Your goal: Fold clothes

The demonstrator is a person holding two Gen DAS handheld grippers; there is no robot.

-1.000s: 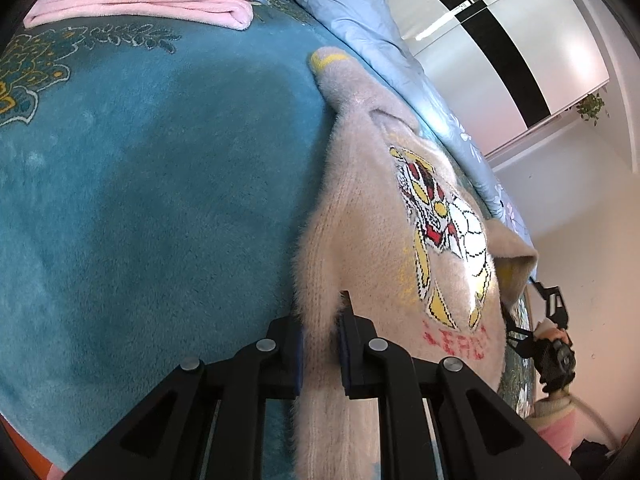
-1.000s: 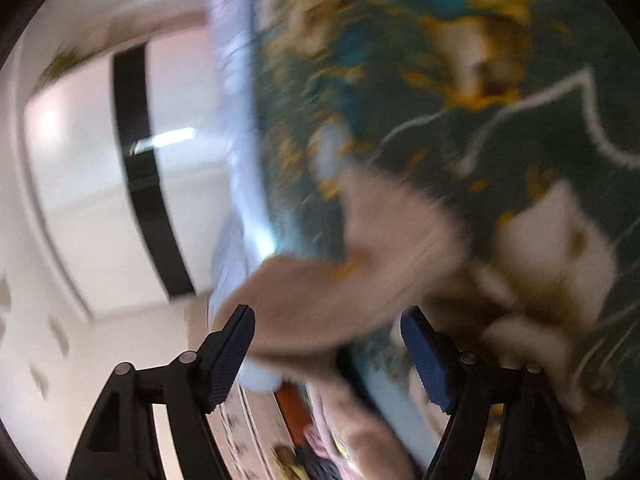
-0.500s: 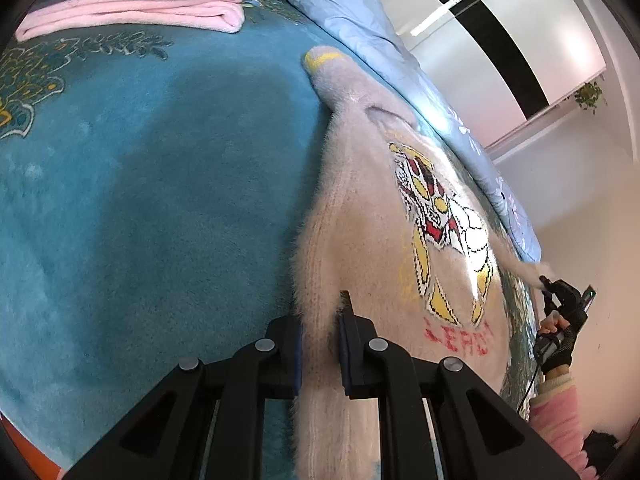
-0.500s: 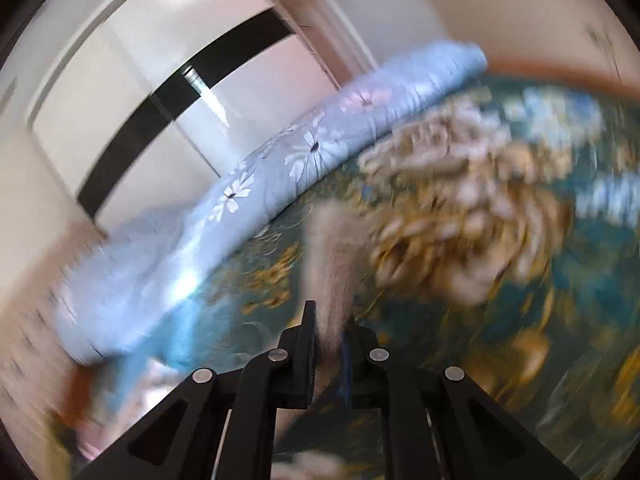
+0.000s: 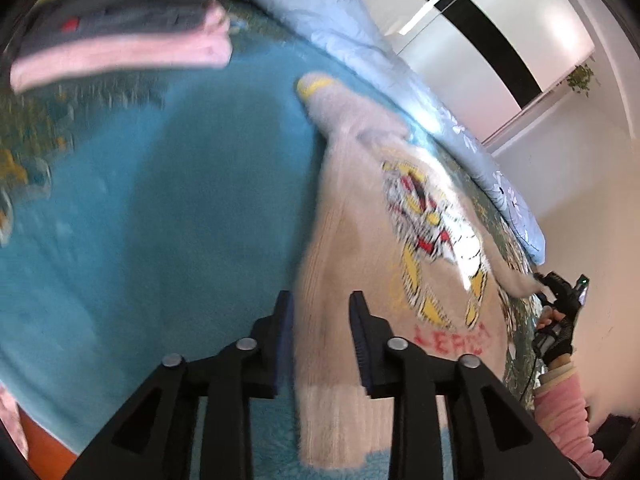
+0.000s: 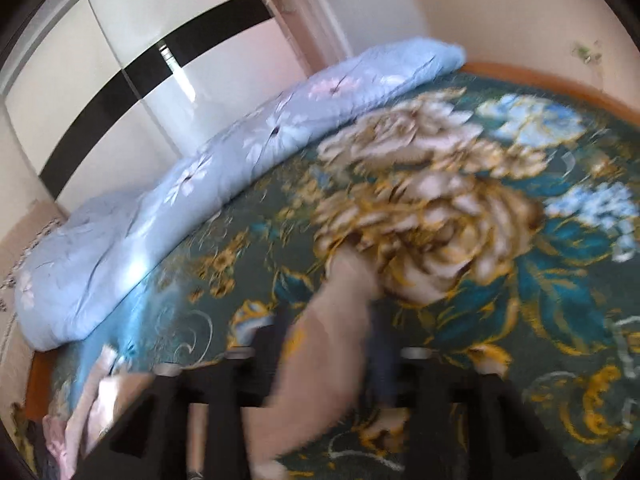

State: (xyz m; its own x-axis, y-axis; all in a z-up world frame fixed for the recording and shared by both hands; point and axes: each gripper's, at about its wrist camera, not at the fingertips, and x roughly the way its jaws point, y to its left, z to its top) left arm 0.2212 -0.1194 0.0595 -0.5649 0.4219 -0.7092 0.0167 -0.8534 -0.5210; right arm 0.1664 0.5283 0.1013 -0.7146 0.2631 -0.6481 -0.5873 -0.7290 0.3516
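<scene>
Left gripper (image 5: 322, 332): jaws partly apart, just been opening; side edge of the sweater between the pads, no pinch visible on it.
Right gripper (image 6: 330, 364): badly blurred; jaws partly apart, just been opening; sleeve between them, grip or no grip impossible to tell. Seen from the left wrist as a small black tool far right, at the sleeve's tip.
Sweater (image 5: 384, 240): fuzzy beige, spread flat on the bed, stretching ahead of the left gripper and off to its right; ribbed hem nearest, under the fingers; cartoon print and red lettering to the right of the jaws.
Near sleeve (image 5: 320, 92): yellow-banded cuff, well ahead of the left gripper, lying on the blanket.
Far sleeve (image 6: 320, 360): pulled out to the side, running up between the right gripper's fingers.
Blanket (image 5: 140, 220): teal plush, left of the left gripper; floral pattern ahead of the right gripper.
Folded stack (image 5: 120, 40): pink and grey, far ahead and to the left of the left gripper.
Quilt (image 6: 160, 208): pale blue, rolled along the bed's far edge, ahead and left of the right gripper.
Hand (image 5: 558, 340): black glove, pink cuff, holding the right gripper.
</scene>
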